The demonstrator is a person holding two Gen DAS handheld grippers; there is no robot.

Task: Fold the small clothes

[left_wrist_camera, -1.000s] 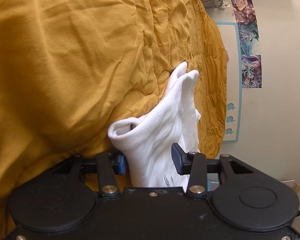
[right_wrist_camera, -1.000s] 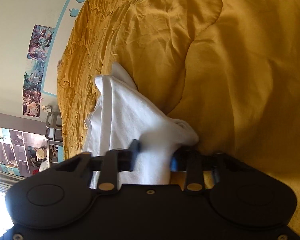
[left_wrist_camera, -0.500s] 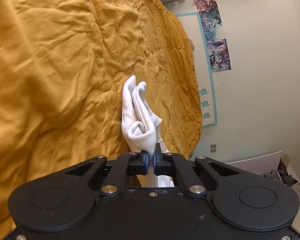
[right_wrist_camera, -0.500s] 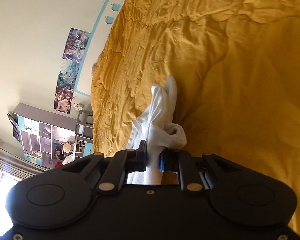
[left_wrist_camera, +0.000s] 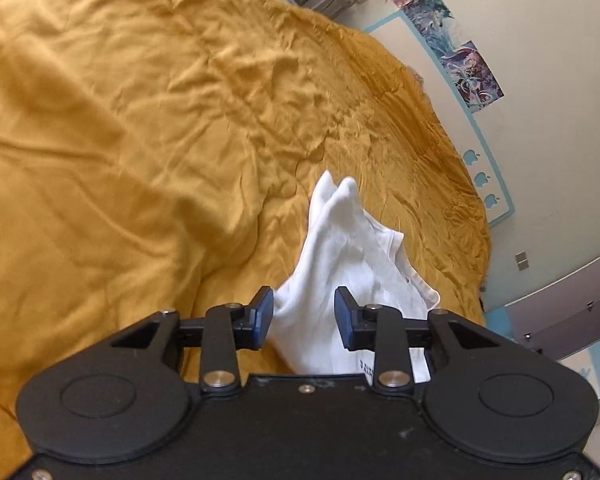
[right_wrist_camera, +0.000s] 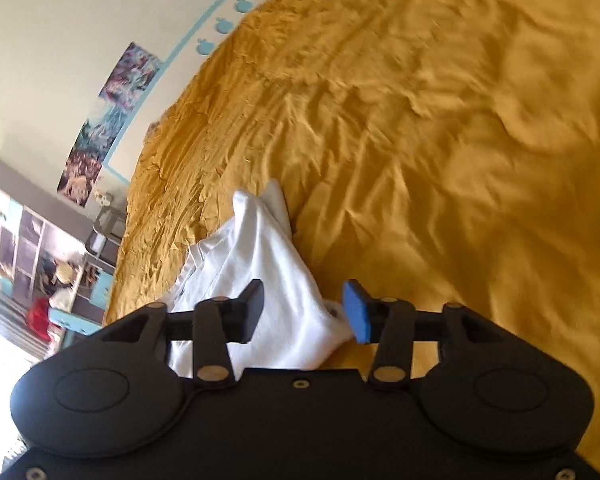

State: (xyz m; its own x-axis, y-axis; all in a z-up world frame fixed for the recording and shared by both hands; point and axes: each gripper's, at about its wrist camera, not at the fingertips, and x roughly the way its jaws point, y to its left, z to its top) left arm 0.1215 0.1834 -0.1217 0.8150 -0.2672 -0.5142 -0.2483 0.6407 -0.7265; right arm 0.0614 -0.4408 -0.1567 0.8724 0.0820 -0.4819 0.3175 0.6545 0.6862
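A small white garment (left_wrist_camera: 340, 264) lies bunched on the mustard-yellow bedspread (left_wrist_camera: 140, 140), with a pointed end away from me and a printed label near the gripper body. My left gripper (left_wrist_camera: 304, 312) is open, its blue pads on either side of the near end of the cloth without pinching it. In the right wrist view the same white garment (right_wrist_camera: 272, 280) lies on the bedspread (right_wrist_camera: 440, 140). My right gripper (right_wrist_camera: 303, 308) is open and straddles the near end of the cloth.
The bedspread is wrinkled with soft ridges. A pale wall with posters (left_wrist_camera: 460, 56) and a blue-trimmed panel (right_wrist_camera: 220, 24) runs along the far edge of the bed. Shelves and furniture (right_wrist_camera: 40, 248) stand beyond the bed's edge in the right wrist view.
Both grippers were shut on the white garment half a second ago and have now opened. The cloth has settled onto the bedspread and spread wider between the fingers.
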